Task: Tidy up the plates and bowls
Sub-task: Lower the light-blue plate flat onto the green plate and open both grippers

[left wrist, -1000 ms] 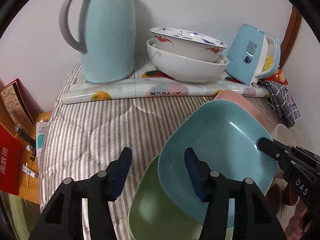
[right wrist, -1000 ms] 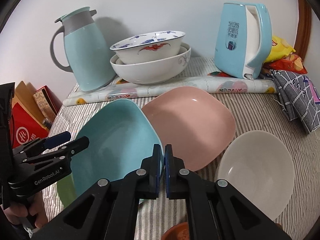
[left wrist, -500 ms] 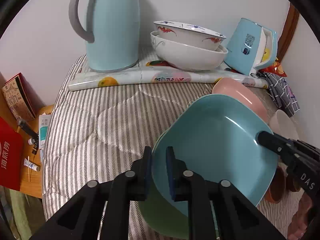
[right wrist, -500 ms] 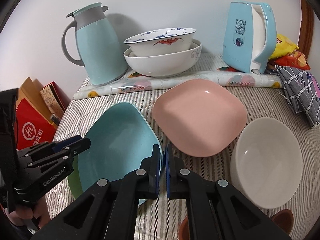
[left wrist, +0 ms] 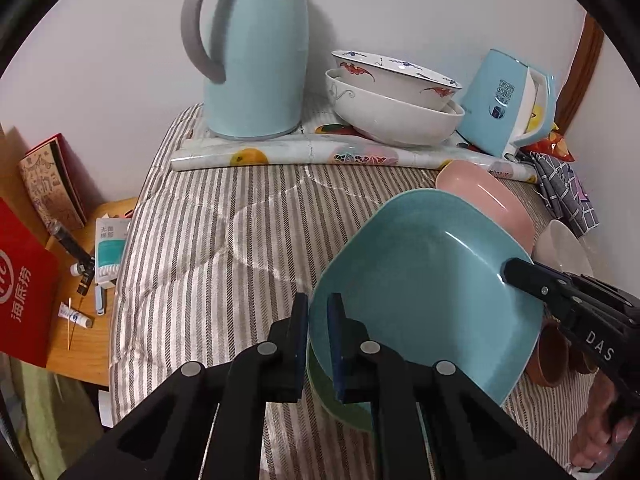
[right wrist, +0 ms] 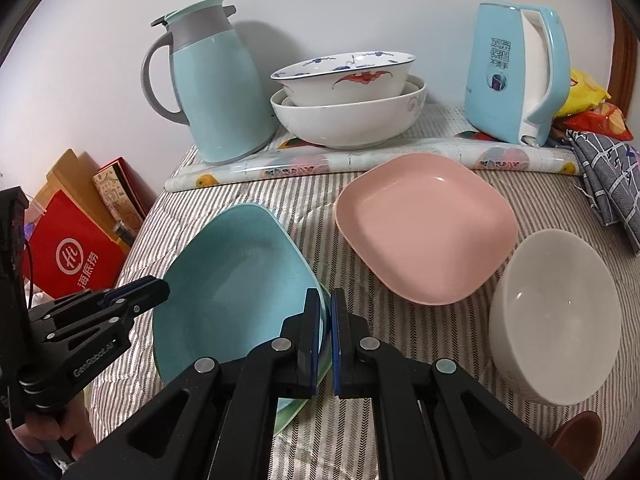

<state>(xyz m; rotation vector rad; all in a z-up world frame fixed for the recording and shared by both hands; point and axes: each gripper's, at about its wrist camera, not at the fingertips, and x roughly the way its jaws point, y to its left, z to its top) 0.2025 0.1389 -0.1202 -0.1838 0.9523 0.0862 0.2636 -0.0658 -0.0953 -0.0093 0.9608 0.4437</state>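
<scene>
Two handheld grippers are pinching opposite edges of a teal plate [left wrist: 424, 280] above a green plate [left wrist: 340, 404], most of which lies hidden beneath it. The left gripper [left wrist: 318, 320] is gripping the plate's near-left rim, its jaws clenched on the edge. The right gripper [right wrist: 327, 320] is clamping the opposite rim, jaws closed on the thin edge. In the left wrist view the right gripper is showing at the plate's far side, and in the right wrist view the left gripper is showing at the plate's left edge.

Everything is sitting on a striped cloth [right wrist: 420, 340]. Just beyond the teal plate, a pink plate [right wrist: 426, 232] is lying flat on the cloth, and a plain white bowl [right wrist: 556, 320] is sitting just right of it. A brown dish [right wrist: 580, 436] is peeking in at the near right edge.

Farther back, a rolled floral sheet [right wrist: 320, 164] is stretching across the cloth. Behind it, a patterned bowl [right wrist: 344, 76] is nesting in a larger white bowl [right wrist: 348, 124], flanked by a pale blue jug [right wrist: 216, 92] on the left and a blue kettle [right wrist: 516, 72] on the right, all against the wall.
</scene>
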